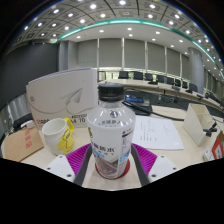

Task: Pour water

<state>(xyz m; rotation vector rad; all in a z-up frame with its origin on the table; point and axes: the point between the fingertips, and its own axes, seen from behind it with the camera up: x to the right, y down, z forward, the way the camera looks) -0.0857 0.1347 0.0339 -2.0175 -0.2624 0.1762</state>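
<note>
A clear plastic water bottle (110, 125) with a dark cap and a pale label stands upright between my fingers. My gripper (111, 162) is shut on the bottle's lower part, and the purple pads (82, 160) press on it from both sides. Its base shows just above the pale table (190, 160); I cannot tell whether it rests there. A white cup (53, 134) with a yellow tag at its rim stands on the table, ahead and to the left of the bottle. Whether the bottle holds water is unclear.
A white folded board (60, 98) stands behind the cup. Sheets of paper (160, 130) lie to the right of the bottle, with a red object (218, 148) at the far right. Long desks and chairs (150, 80) fill the room beyond.
</note>
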